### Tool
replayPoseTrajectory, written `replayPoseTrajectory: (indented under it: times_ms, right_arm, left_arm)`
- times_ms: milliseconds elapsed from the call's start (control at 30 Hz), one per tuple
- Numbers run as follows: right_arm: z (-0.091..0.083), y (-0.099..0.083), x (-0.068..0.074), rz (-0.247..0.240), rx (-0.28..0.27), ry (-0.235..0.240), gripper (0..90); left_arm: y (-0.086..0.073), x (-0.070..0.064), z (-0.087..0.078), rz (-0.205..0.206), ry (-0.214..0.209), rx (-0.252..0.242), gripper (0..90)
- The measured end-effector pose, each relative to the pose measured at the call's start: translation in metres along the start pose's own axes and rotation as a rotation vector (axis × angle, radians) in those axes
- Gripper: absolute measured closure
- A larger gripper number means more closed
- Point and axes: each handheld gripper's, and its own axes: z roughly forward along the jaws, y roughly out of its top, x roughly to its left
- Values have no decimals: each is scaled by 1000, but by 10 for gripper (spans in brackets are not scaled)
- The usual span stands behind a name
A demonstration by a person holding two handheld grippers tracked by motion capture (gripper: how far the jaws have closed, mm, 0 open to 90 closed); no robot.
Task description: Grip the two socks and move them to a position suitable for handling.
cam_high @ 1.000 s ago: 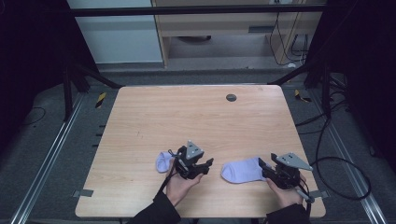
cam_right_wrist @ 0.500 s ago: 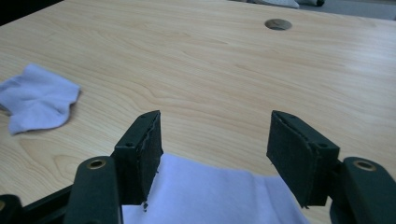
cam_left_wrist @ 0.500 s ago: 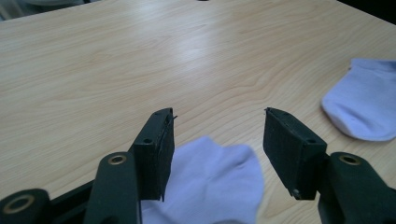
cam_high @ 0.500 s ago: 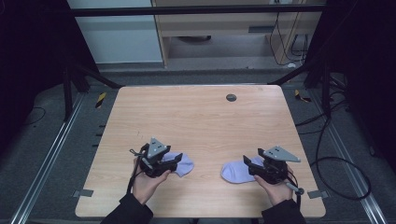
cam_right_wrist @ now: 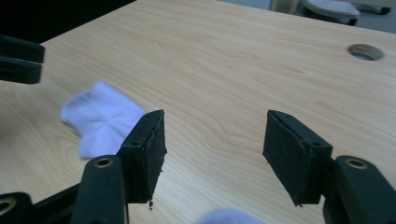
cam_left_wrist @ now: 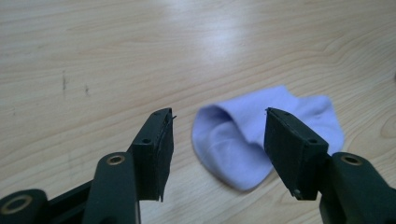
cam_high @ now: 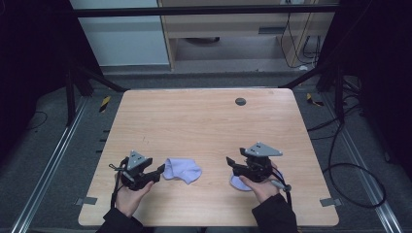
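Two pale lilac socks lie on the wooden table (cam_high: 204, 121). One sock (cam_high: 182, 170) is crumpled at the front, left of centre. My left gripper (cam_high: 158, 171) sits just left of it, open and empty. In the left gripper view that sock (cam_left_wrist: 266, 140) lies just beyond the open left gripper (cam_left_wrist: 219, 116). The second sock (cam_high: 237, 183) peeks out from under my right gripper (cam_high: 231, 162), which is open above it. In the right gripper view the open right gripper (cam_right_wrist: 217, 116) holds nothing, a bit of this sock (cam_right_wrist: 229, 217) shows at the bottom, and the first sock (cam_right_wrist: 100, 119) lies to the left.
A round grommet hole (cam_high: 240, 101) sits near the table's far edge. The left gripper's jaw (cam_right_wrist: 18, 58) shows at the left edge of the right gripper view. Metal rails and cables run along the floor on both sides of the table.
My left gripper has drawn back to the left, leaving its sock lying on the table. The right gripper has slid left, so it now covers most of its sock.
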Motion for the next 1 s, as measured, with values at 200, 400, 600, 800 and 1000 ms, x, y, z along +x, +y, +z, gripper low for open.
replayPoseTrajectory:
  times_ms: [200,400,600,800,1000]
  right_arm:
    - [20,7,24,-43,27,66,482]
    - [46,6,48,-82,78,122,569]
    - [70,0,71,-124,143,161,605]
    - [89,-6,86,-138,183,190,621]
    - [104,-16,98,-163,229,201,635]
  left_arm:
    - [-10,7,1,-5,13,36,447]
    - [-14,10,10,-13,17,62,491]
    - [-15,8,20,0,17,89,501]
    - [-14,5,33,17,15,103,511]
    - [-14,1,42,30,18,123,541]
